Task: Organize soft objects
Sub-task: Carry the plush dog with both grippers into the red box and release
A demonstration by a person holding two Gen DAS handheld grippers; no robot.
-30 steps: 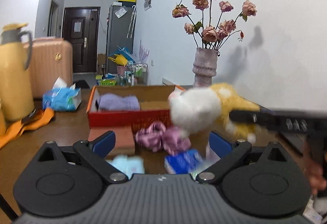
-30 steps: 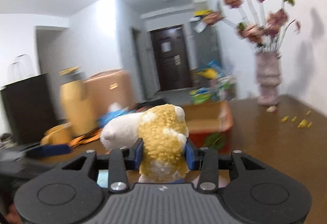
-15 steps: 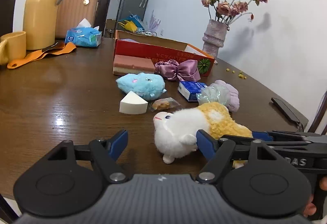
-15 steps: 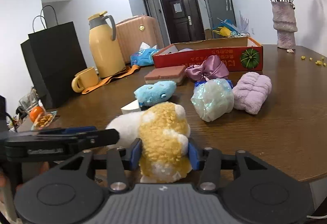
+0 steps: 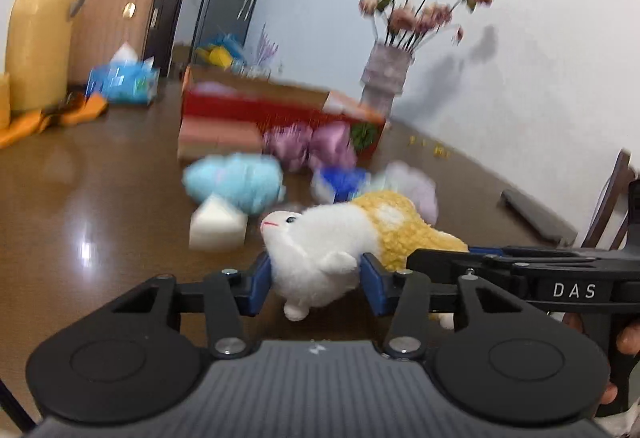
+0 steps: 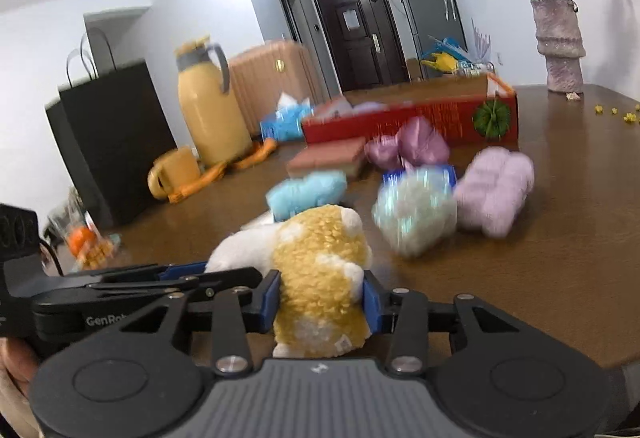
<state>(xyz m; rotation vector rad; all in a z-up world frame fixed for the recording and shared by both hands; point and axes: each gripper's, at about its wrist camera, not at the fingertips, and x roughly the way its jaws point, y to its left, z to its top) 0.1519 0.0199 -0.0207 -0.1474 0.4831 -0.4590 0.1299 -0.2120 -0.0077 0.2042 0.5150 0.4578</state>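
Both tongs clamp the plush toy [image 5: 344, 238] just above the brown counter [image 5: 100, 206]: the left tongs [image 5: 316, 280] squeeze its white head, and the right tongs [image 6: 320, 300] squeeze its yellow rear, near the red box [image 6: 420, 118].

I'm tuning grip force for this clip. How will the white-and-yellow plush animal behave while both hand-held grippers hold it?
The plush animal probably squashes rather than resists: its fur bulges around the left hand-held gripper. It looks light, since it hangs off the table between that and the right hand-held gripper. Its fuzzy pile likely grips well, so slipping seems unlikely.
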